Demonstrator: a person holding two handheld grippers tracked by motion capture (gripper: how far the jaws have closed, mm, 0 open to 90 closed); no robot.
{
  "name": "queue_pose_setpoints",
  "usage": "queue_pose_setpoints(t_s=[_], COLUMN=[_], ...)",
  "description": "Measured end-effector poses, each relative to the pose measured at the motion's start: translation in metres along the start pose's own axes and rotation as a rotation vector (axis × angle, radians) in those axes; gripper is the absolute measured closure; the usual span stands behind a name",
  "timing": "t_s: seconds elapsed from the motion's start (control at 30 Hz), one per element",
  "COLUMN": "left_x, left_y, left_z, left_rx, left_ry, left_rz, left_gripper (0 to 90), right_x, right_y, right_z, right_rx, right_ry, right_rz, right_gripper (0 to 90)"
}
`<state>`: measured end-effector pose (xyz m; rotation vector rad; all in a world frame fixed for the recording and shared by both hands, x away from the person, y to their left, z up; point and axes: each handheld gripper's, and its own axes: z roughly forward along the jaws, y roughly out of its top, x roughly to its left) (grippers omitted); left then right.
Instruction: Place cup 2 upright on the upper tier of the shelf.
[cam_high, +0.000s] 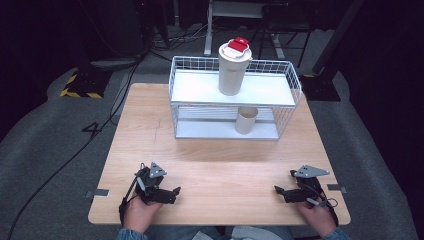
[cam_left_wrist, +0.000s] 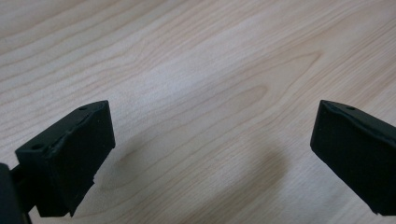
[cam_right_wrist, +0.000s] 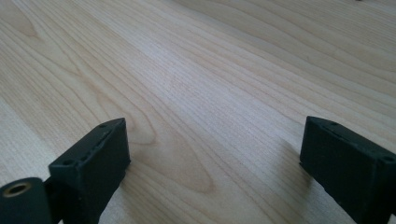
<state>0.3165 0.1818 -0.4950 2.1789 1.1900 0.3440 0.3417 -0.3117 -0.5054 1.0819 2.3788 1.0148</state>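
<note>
Resting near the table's (cam_high: 150, 125) front edge, both claws (cam_high: 176, 190) (cam_high: 278, 189) gape wide.

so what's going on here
Nothing is being handled yet. A person rests the left gripper and right gripper on the near edge of the table, both open and empty. At the far side, a lidded cup stands on top of a wire rack, with a smaller cup on its lower shelf.

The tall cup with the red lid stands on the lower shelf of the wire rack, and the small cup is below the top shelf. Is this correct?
Not quite. The high view shows the tall cup on the top shelf of the wire rack. The small cup is indeed below, on the lower shelf.
</note>
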Motion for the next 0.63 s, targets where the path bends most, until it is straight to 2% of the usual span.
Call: queue_pose_setpoints(t_s=[0.1, 0.13, 0.23, 0.47, 0.63], left_x=[-0.001, -0.001, 0.001, 0.004, 0.014], left_y=[-0.002, -0.003, -0.006, -0.005, -0.006], left_z=[0.005, 0.007, 0.009, 0.009, 0.008], left_rx=[0.018, 0.009, -0.041, -0.040, -0.038], left_ry=[0.022, 0.039, 0.044, 0.030, 0.022], left_rz=[0.016, 0.021, 0.010, 0.023, 0.047], left_gripper=[0.3, 0.0, 0.0, 0.1, 0.2], right_x=[0.000, 0.000, 0.000, 0.000, -0.001], right_y=[0.000, 0.000, 0.000, 0.000, 0.000], right_z=[0.000, 0.000, 0.000, 0.000, 0.000], right_rx=[0.000, 0.000, 0.000, 0.000, 0.000], right_ry=[0.000, 0.000, 0.000, 0.000, 0.007], right_rz=[0.000, 0.000, 0.000, 0.000, -0.003], right_gripper=[8.5, 8.5, 8.5, 8.5, 8.8])
